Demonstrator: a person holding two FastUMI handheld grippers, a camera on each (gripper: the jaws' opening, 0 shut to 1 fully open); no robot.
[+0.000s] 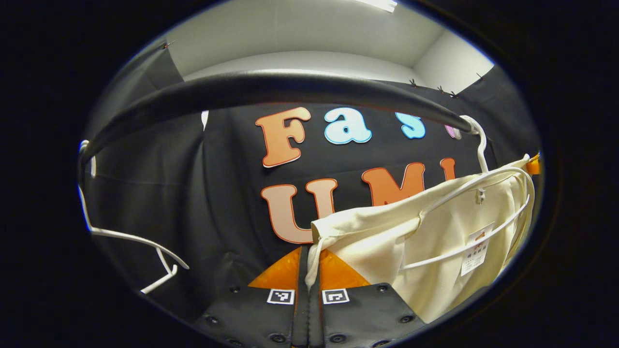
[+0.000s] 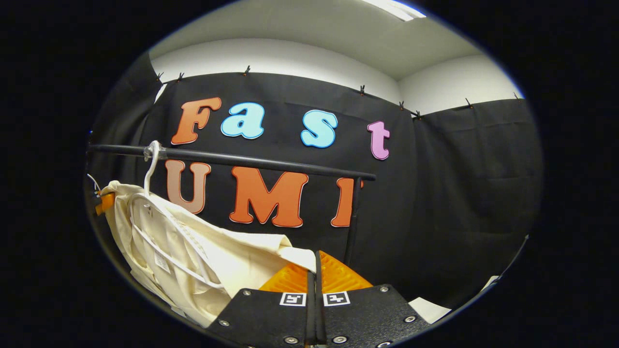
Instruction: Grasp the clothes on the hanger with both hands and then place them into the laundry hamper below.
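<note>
Both grippers are reaching up toward the black rail (image 2: pixel 232 162). The left gripper (image 1: pixel 308 270) is pinching a corner of the cream garment (image 1: pixel 435 232); the right gripper (image 2: pixel 315 270) is clenching its other corner. The garment is hanging stretched from a white hanger (image 2: pixel 152 169) on the rail. Its small tag (image 1: pixel 476 249) is too blurred to read. Black cloth is lining the walls beneath a white ceiling (image 2: pixel 314 29).

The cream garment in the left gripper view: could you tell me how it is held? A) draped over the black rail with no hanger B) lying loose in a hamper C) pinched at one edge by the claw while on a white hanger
C: the left claw is shut on an edge of the cream garment, which is on the white hanger hooked over the black rail.
</note>
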